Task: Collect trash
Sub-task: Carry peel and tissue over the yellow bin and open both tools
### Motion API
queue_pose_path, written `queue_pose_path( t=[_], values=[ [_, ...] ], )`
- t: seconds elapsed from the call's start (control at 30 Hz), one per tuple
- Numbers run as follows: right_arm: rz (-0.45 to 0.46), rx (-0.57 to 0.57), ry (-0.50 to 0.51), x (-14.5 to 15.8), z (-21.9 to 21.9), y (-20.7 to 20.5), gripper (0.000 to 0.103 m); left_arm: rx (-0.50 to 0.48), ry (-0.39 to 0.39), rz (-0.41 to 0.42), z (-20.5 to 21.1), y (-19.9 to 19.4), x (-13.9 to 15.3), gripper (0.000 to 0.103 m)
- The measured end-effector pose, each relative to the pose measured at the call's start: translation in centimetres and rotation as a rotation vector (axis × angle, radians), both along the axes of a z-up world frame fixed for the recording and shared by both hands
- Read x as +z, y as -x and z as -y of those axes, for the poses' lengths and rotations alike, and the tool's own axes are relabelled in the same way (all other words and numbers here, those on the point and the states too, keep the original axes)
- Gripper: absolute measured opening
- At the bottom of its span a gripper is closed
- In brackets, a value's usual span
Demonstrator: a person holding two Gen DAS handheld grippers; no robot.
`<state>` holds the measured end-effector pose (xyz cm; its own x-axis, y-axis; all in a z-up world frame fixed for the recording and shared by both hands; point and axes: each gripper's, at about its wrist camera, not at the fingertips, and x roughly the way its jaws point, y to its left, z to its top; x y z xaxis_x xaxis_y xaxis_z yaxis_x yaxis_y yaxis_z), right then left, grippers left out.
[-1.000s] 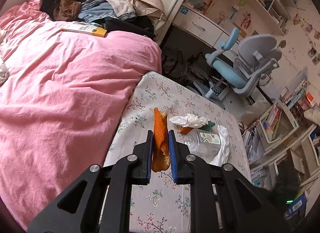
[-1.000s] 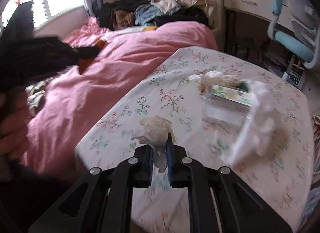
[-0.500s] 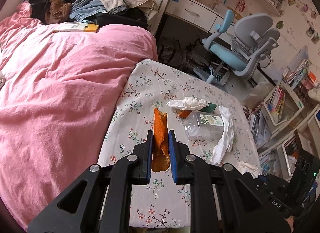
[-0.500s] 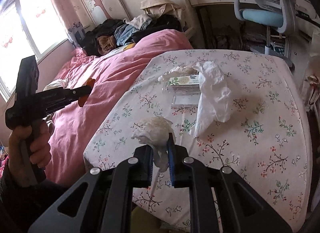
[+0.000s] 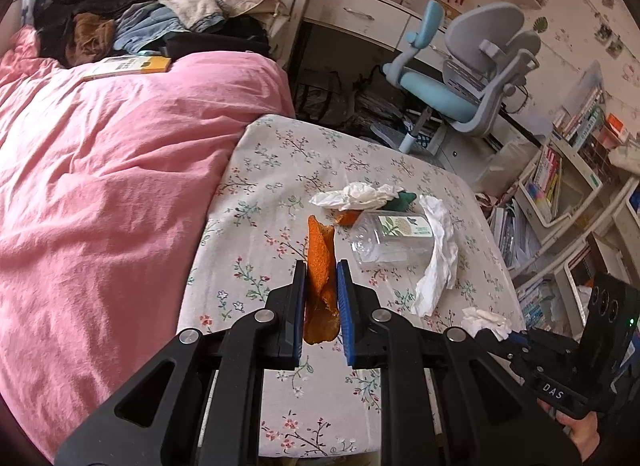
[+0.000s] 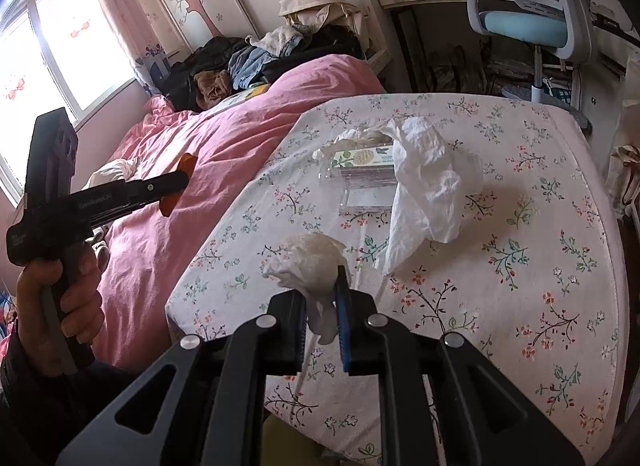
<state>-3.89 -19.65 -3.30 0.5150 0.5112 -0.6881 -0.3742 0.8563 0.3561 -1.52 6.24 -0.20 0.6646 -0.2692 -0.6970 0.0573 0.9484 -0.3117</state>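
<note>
A bottle [image 5: 394,240] lies on the table [image 5: 280,169], with the bed [image 5: 100,169] left of it.

Orange peel [image 5: 319,266]: showing a rough, pitted, matt rind. Crumpled tissue [image 6: 310,262]: looking like soft, creased white paper. Left hand-held gripper [image 5: 321,302] and right hand-held gripper [image 6: 322,320]: showing matt black plastic, blue pads, shiny metal rivets. Worktop [image 6: 520,234]: wearing a floral cloth cover, matt. Bottle [image 5: 394,240]: appearing as clear, glossy plastic with a paper label. Bed cover [image 5: 100,169]: lying as wrinkled pink cloth.
</note>
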Motion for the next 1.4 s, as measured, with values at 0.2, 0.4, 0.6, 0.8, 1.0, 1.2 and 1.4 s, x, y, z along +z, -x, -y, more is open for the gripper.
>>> queue_pose_path(
  t=[0.2,0.4,0.6,0.8,1.0,1.2,1.4],
  values=[
    [-0.012,0.011,0.022,-0.4,0.3,0.2,0.015,-0.034,-0.038,-0.011,1.3,0.6,-0.7,0.015],
    [-0.032,0.033,-0.007,-0.6,0.6,1.5,0.015,-0.054,-0.058,-0.017,2.3,2.8,-1.2,0.015],
    [-0.05,0.091,-0.02,-1.4,-0.3,4.6,0.015,-0.076,-0.059,-0.025,3.1,6.8,-2.0,0.015],
    [-0.089,0.126,-0.045,-2.5,-0.5,7.7,0.015,-0.102,-0.055,-0.052,3.7,10.1,-3.1,0.015],
    [-0.123,0.17,0.007,-3.7,-1.3,10.6,0.05,-0.159,-0.044,-0.126,5.0,13.4,-5.1,0.015],
    [-0.05,-0.015,-0.084,-2.5,2.0,10.6,0.055,-0.259,-0.088,-0.186,7.6,16.5,-6.8,0.024],
    [0.115,-0.139,-0.036,1.1,3.4,10.4,0.069,-0.15,-0.077,-0.102,6.1,15.7,-4.7,0.053]
  ],
)
